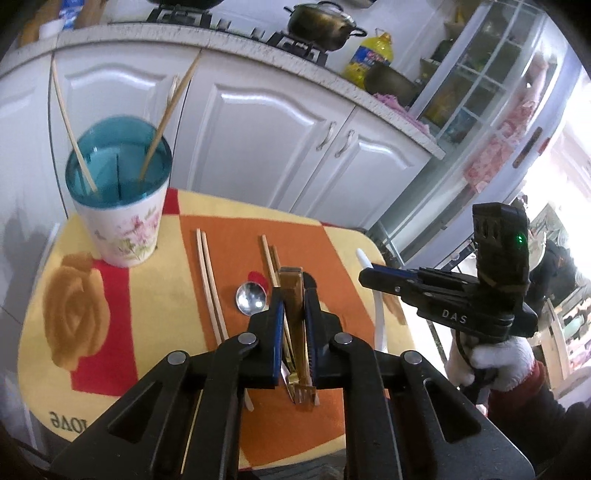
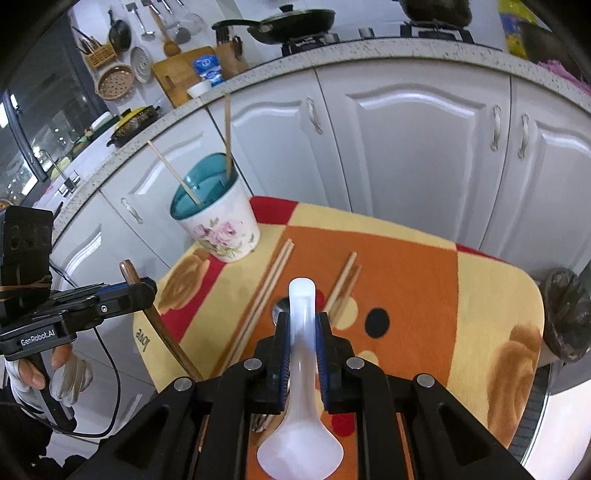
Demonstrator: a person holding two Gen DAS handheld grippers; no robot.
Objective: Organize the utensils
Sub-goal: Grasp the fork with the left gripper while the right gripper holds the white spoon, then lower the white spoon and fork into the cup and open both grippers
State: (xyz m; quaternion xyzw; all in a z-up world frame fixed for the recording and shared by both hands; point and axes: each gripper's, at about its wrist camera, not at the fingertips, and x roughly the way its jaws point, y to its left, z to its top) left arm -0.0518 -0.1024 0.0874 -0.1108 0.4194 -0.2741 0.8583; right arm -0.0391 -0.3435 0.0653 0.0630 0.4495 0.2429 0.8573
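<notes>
My left gripper (image 1: 293, 295) is shut on a gold fork (image 1: 291, 295), handle pointing away, tines near the camera, held above the table. It also shows in the right wrist view (image 2: 142, 290). My right gripper (image 2: 302, 321) is shut on a white plastic spoon (image 2: 301, 369), bowl toward the camera; it shows at the right of the left wrist view (image 1: 365, 277). A floral cup with a teal liner (image 1: 118, 192) (image 2: 216, 214) stands at the table's far left and holds two chopsticks (image 1: 166, 118). A metal spoon (image 1: 251, 297) and two pairs of chopsticks (image 1: 208, 280) (image 2: 343, 284) lie on the cloth.
The small table wears a yellow, orange and red cloth (image 1: 92, 295) (image 2: 461, 295). White kitchen cabinets (image 1: 258, 129) stand right behind it under a counter with a stove and a pot (image 1: 321, 26). A dark round object (image 2: 565, 314) sits past the table's right edge.
</notes>
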